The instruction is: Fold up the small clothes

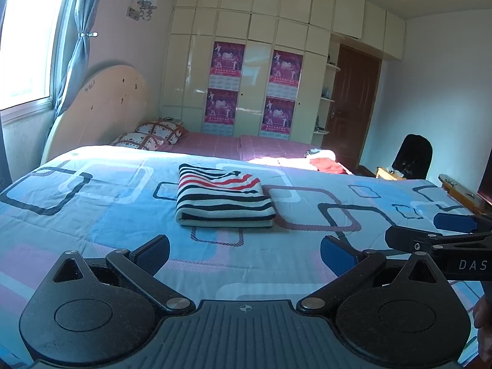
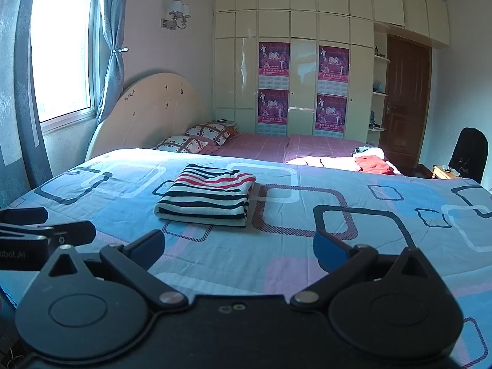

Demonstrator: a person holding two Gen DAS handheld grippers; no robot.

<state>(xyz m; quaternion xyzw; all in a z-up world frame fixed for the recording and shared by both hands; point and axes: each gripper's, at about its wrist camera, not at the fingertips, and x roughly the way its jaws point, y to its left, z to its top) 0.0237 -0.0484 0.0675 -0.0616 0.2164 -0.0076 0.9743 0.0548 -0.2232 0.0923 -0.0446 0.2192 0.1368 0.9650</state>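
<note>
- A striped garment, white with black and red bands, lies folded into a neat rectangular stack on the bed, on a quilt printed with blue, white, pink and dark rounded rectangles.
- The left gripper hovers low over the quilt's near part, its blue-padded fingers spread wide and grasping nothing.
- In the left wrist view the folded garment sits ahead of the jaws, well apart from them and about centred on the gap between the fingers, with bare quilt in between.
- The right gripper is likewise splayed and empty, its blue pads clear of any cloth.
- In the right wrist view the garment lies ahead and somewhat to the left of the gap's middle, again well apart from the fingertips.
- Each gripper shows at the edge of the other's view: the right one at the right border of the left view, the left one at the left border of the right view; they are side by side.
- Beyond the quilt, a small heap of clothes, white and red, rests in sunlight on a pink sheet near the bed's far side.
- Two patterned pillows lie against the curved headboard, with a poster-hung wardrobe behind.
</note>
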